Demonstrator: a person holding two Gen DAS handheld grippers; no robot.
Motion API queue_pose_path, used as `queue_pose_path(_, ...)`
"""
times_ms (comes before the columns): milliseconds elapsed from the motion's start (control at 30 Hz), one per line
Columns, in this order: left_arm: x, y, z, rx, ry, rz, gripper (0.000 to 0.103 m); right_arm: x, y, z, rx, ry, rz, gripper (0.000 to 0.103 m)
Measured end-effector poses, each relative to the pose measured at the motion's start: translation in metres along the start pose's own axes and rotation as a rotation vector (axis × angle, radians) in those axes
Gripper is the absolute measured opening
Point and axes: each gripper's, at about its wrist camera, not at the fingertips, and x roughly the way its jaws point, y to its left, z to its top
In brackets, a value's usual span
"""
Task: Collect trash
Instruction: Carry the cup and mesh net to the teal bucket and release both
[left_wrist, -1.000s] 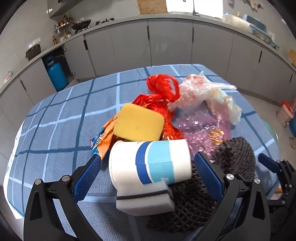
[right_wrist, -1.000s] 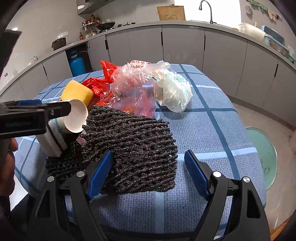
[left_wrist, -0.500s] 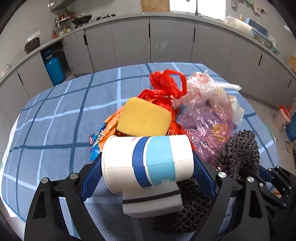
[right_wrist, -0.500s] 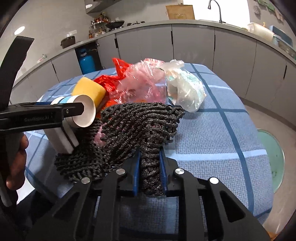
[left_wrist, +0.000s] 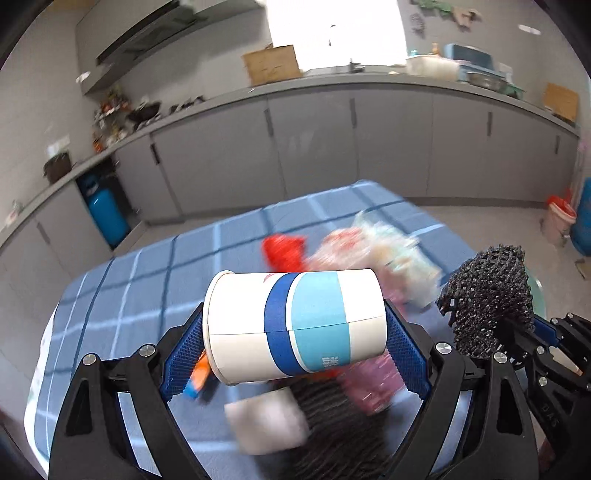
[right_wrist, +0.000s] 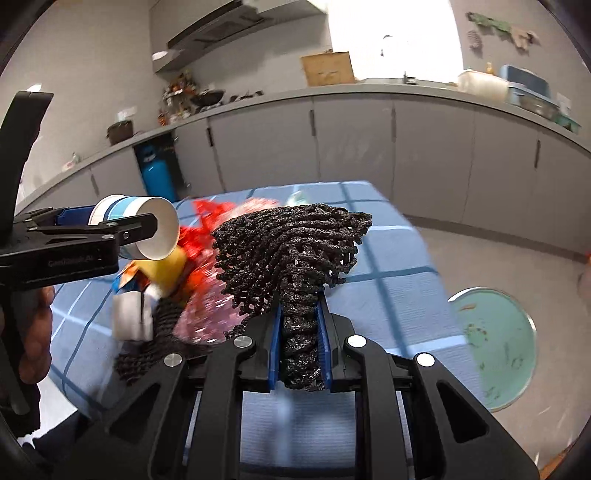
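Note:
My left gripper (left_wrist: 295, 328) is shut on a white paper cup with blue bands (left_wrist: 295, 325), held sideways above the table; the cup also shows in the right wrist view (right_wrist: 147, 230). My right gripper (right_wrist: 300, 343) is shut on a black foam net (right_wrist: 291, 251) and holds it lifted off the table; the net also shows in the left wrist view (left_wrist: 487, 295). Below on the blue checked table (left_wrist: 147, 280) lie a white sponge (left_wrist: 269, 421), a yellow sponge (right_wrist: 166, 273), red plastic (left_wrist: 284, 251), pink and clear plastic bags (left_wrist: 388, 258) and a second black net piece (right_wrist: 155, 343).
A round green bin (right_wrist: 495, 343) stands on the floor right of the table. Grey kitchen cabinets (left_wrist: 332, 147) run along the back wall, with a blue gas cylinder (left_wrist: 107, 214) at the left. A small red-lined bucket (left_wrist: 559, 218) is at the far right.
Both grippers have risen from the table, the left with the cup, the right with the black net. The white sponge that sat under the cup stays on the table.

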Motion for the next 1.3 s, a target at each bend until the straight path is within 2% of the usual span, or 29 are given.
queue_pose_path(333,0.016,-0.112,0.041,0.144,-0.057,-0.129,0.088,-0.007,-0.103,-0.003,0.140,-0.005,-0.199,0.019)
queue_pose_path(500,0.034,-0.167,0.045,0.199,-0.035,-0.195,0.088,-0.002,-0.161,-0.016,0.200,0.026,-0.305,0.019)
queue_pose_path(733,0.056,-0.236,0.041,0.259,-0.010,-0.281,0.088,0.014,-0.217,-0.036,0.259,0.059,-0.357,0.020)
queue_pose_path(1000,0.086,-0.280,0.035,0.289,0.037,-0.359,0.089,0.046,-0.253,-0.057,0.296,0.103,-0.377,0.020)
queue_pose_path(1100,0.096,-0.286,0.035,0.289,0.050,-0.369,0.089,0.056,-0.265,-0.062,0.313,0.105,-0.383,0.024)
queue_pose_path(1167,0.101,-0.288,0.036,0.295,0.062,-0.368,0.091,0.061,-0.271,-0.065,0.325,0.103,-0.368,0.033)
queue_pose_path(1200,0.101,-0.285,0.036,0.293,0.058,-0.367,0.093,0.061,-0.270,-0.066,0.325,0.098,-0.376,0.047)
queue_pose_path(1233,0.102,-0.287,0.037,0.289,0.058,-0.368,0.095,0.061,-0.271,-0.067,0.329,0.094,-0.389,0.056)
queue_pose_path(1300,0.104,-0.285,0.038,0.281,0.064,-0.365,0.095,0.063,-0.276,-0.069,0.343,0.100,-0.388,0.056)
